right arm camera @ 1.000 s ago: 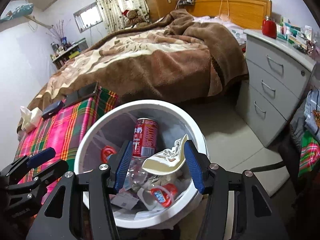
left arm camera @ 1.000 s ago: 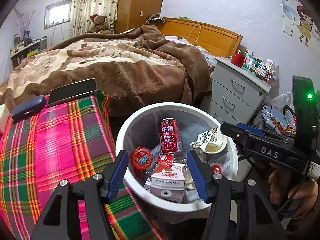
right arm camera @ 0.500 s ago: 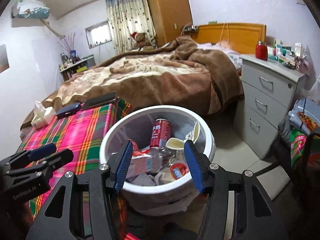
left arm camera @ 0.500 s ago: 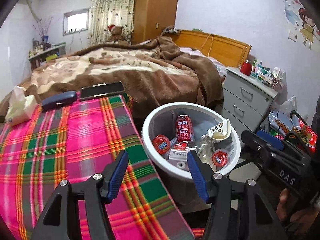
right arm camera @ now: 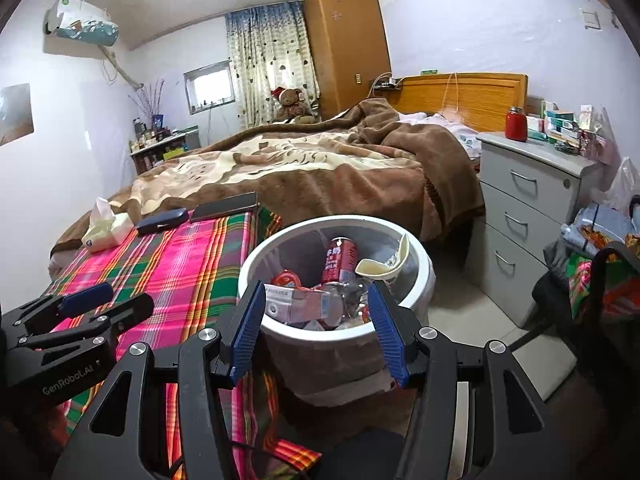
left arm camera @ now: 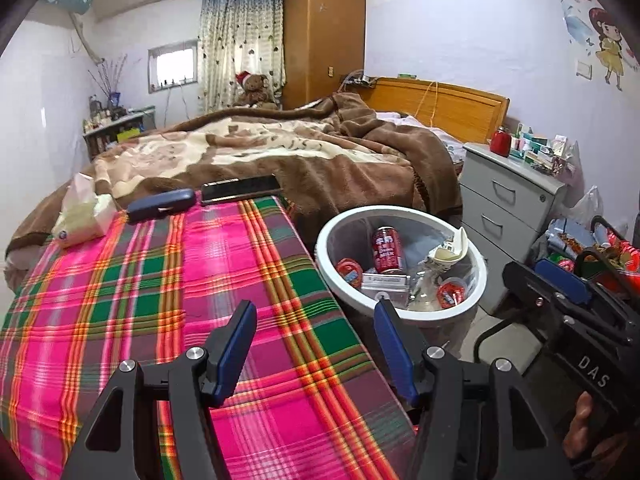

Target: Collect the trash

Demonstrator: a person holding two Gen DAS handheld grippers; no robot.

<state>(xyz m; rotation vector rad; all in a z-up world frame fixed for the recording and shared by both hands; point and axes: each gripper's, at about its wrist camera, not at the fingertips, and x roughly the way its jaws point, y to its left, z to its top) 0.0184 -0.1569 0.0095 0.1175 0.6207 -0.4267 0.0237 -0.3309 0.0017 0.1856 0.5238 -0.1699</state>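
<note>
The bed under its brown blanket fills the room well beyond both tongs. Nearer, the plaid-covered surface runs under the left tongs, which hang open and empty above it; at its far end lie one tissue pack, one dark case and one black phone. Just ahead of the right tongs, also spread open and holding nothing, stands the white bin, beside the surface's edge. Inside it: one red can lettered "DRINK MILK", one crumpled paper cup, one carton, and two red-lidded small cups. The other tool's body reads "DAS" in the left view and "GenRobot.AI" in the right.
</note>
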